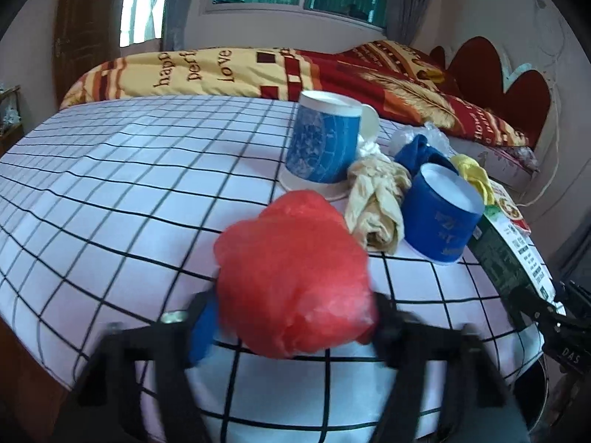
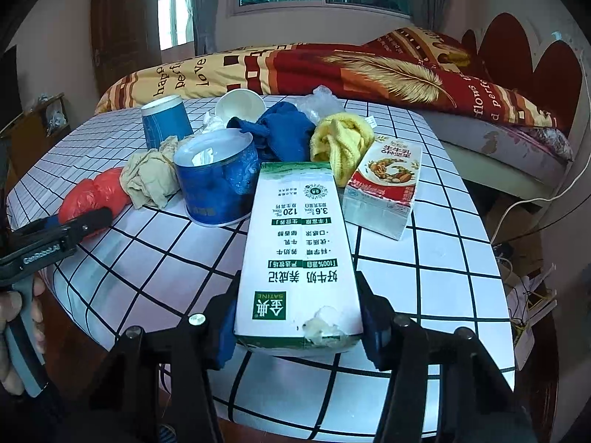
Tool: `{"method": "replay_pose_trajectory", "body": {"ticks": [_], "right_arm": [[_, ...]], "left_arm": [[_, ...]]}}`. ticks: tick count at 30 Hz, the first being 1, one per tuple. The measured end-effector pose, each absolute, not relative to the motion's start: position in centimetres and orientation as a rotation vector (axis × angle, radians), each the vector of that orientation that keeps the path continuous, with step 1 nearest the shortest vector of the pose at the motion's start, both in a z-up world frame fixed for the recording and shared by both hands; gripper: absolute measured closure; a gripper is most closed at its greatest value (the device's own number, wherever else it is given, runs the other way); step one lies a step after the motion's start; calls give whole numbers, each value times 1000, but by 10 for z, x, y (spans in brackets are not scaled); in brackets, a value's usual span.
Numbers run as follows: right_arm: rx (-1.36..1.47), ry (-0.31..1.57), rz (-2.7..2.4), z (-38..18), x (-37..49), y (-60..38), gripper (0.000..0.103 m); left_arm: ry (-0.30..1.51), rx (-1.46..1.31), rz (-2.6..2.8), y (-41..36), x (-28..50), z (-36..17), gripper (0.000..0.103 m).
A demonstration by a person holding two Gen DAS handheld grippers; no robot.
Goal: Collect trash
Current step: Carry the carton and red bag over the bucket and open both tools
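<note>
My left gripper [image 1: 291, 317] is shut on a crumpled red plastic bag [image 1: 295, 277], held just above the checked tablecloth [image 1: 110, 170]. The bag also shows in the right wrist view [image 2: 92, 195], with the left gripper [image 2: 79, 227] on it. My right gripper [image 2: 299, 317] is shut on a green and white milk carton [image 2: 297, 254], lying lengthwise between the fingers. The carton shows at the right edge of the left wrist view [image 1: 509, 254].
On the table lie two inverted blue paper cups [image 2: 218, 177] [image 2: 164, 122], a beige crumpled bag [image 2: 151, 177], a blue cloth [image 2: 280, 133], a yellow cloth [image 2: 341, 140], a red and white carton [image 2: 384, 184] and a tipped white cup [image 2: 240, 105]. A bed [image 2: 332, 70] stands behind.
</note>
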State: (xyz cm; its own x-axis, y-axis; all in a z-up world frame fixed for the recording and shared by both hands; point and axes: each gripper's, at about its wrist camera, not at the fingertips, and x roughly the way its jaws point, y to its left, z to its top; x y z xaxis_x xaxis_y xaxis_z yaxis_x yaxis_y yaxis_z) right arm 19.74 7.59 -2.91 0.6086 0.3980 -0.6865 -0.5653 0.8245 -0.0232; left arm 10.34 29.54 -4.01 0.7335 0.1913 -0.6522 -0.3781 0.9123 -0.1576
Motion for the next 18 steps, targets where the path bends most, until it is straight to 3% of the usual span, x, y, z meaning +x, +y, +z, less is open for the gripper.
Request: {"method": "replay_pose_trajectory", "body": {"ticks": [2, 5, 18], "right_arm": [[-247, 716, 565, -28, 194, 76, 47], [-258, 679, 562, -24, 186, 75, 47], [-184, 555, 490, 16, 149, 3, 47]], "left_arm": [[671, -286, 316, 294, 101, -39, 67], [647, -283, 305, 291, 94, -32, 72], [564, -212, 256, 238, 69, 9, 72]]}}
